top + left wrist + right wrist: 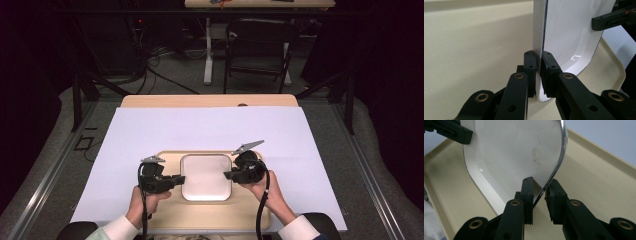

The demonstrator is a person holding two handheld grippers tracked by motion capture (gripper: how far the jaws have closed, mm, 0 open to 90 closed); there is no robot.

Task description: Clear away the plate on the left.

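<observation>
Currently the left gripper (176,178) pinches the white plate (205,176) rim; the right gripper (229,174) straddles the opposite rim, jaws spread. Next: close right, lift evenly off the tray (250,210).

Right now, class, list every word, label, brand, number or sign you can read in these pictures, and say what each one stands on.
None can be read: the white plate, the beige tray, the white table cover and both tongs carry no print.
The plate's grey smudge is a stain, not writing.
</observation>
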